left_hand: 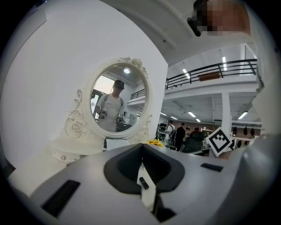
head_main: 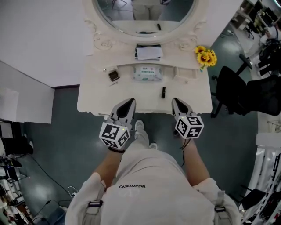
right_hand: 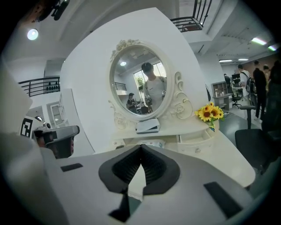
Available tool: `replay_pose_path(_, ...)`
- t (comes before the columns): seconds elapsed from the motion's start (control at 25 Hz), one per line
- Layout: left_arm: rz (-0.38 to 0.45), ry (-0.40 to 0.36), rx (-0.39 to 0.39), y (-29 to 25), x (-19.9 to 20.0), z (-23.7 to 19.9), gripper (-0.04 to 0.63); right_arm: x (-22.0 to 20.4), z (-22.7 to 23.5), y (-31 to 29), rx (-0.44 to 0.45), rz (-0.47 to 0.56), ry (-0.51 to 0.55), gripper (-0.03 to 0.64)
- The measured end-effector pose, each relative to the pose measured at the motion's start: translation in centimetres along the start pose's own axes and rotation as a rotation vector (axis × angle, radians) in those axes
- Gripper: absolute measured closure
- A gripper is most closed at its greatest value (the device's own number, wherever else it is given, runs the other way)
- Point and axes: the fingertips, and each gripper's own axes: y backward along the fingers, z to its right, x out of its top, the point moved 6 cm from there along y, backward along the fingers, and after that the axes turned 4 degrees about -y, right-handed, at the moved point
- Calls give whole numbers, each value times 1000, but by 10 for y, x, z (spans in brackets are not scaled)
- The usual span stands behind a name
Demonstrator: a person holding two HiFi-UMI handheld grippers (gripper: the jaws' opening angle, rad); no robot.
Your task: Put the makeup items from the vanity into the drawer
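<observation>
Head view first: a small dark lipstick point(head_main: 163, 92) lies on the front part of the white vanity point(head_main: 96, 94), just ahead of the right gripper point(head_main: 175, 101). Over to the left sits a little square compact point(head_main: 113, 75) with a dark face, and between the two, further back, a soft pale packet of wipes point(head_main: 148, 73) is tucked under the raised shelf. The small drawer point(right_hand: 192, 136) sits on the right under that shelf and looks pulled out a little, with a round knob on its front. Both grippers hang at the vanity's front edge, well apart from each other. The left gripper point(left_hand: 141, 146) has its ribbed black pads meeting at the tips and nothing between them; the lipstick shows through the gap below, down on the tabletop. The right gripper point(right_hand: 140, 146) is the same, jaws together and empty. The tabletop is smooth, glossy, cream-white, with a curved front. Up on the shelf lies a flat white box point(head_main: 148, 52), and behind it stands an oval mirror point(head_main: 145, 13) in a carved frame of roses and scrolls. Yellow sunflowers point(head_main: 206, 56) stand at the right end. Beyond that there is a plain white wall point(head_main: 39, 35), a dull grey-green floor point(head_main: 61, 145) and a black office chair point(head_main: 232, 90) to the right.
</observation>
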Motion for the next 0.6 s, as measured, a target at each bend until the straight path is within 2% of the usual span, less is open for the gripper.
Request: replay_pose_path(0.6, -118, 57, -200, -112, -19, -63, 597, 27, 22, -102, -119, -67, -65, 607)
